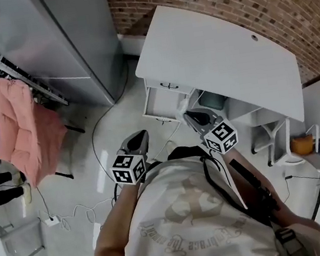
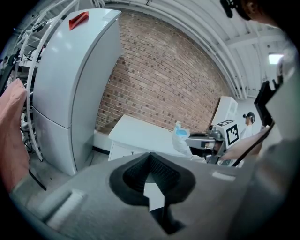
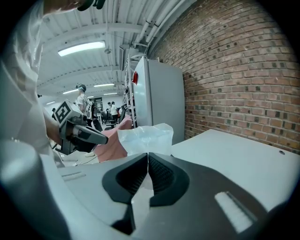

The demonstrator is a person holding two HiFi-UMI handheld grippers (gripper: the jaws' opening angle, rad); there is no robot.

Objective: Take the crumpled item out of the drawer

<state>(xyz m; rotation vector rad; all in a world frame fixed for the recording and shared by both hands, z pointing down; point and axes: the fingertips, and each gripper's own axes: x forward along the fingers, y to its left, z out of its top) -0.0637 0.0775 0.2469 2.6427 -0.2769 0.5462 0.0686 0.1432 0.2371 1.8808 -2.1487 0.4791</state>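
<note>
One bag (image 3: 143, 138) in right gripper's (image 3: 148, 158) jaws

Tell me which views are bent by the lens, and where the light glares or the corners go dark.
Left gripper view: strong fisheye, fridge and brick wall bow, corners black. Right gripper view: same bending, ceiling lamp glares, bag sharp. Head view: milder bending, desk edge curves, light even.
</note>
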